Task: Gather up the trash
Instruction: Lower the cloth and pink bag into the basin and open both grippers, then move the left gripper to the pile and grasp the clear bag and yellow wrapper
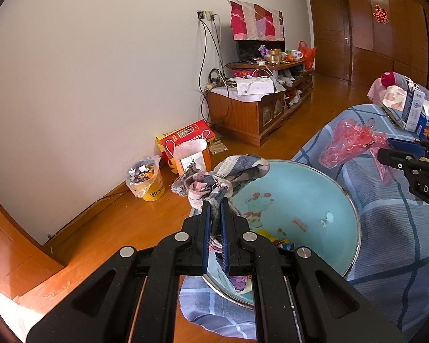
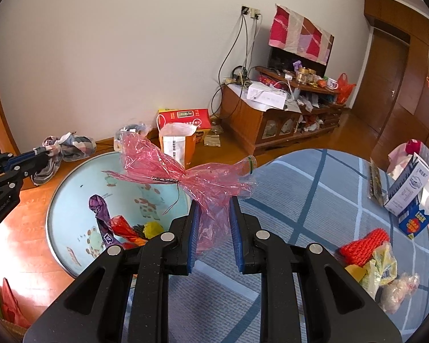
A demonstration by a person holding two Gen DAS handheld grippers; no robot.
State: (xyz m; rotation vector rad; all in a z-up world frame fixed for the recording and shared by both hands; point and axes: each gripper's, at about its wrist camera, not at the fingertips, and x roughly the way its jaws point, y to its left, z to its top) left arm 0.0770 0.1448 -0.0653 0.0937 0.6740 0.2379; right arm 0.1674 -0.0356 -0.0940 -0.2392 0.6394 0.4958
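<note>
In the left wrist view my left gripper (image 1: 215, 203) is shut on a crumpled plaid cloth (image 1: 226, 174), holding it over the left rim of a light blue basin (image 1: 300, 188) with cartoon prints. The basin (image 2: 71, 200) rests on a bed with a blue checked cover and holds a purple wrapper (image 2: 100, 208), a red wrapper (image 2: 125, 228) and a yellow scrap (image 2: 153, 227). My right gripper (image 2: 214, 208) is shut on a crinkled red plastic wrap (image 2: 208, 183), lifted just right of the basin. From the left camera, that wrap (image 1: 349, 143) hangs at the right gripper (image 1: 384, 147).
The blue checked cover (image 2: 314, 200) carries a milk carton (image 2: 409, 188), a red knitted piece (image 2: 366, 243) and yellow bags (image 2: 383, 265). On the wooden floor stand a lined yellow bin (image 1: 148, 180), a red box (image 1: 186, 137) and a wooden TV cabinet (image 1: 243, 114).
</note>
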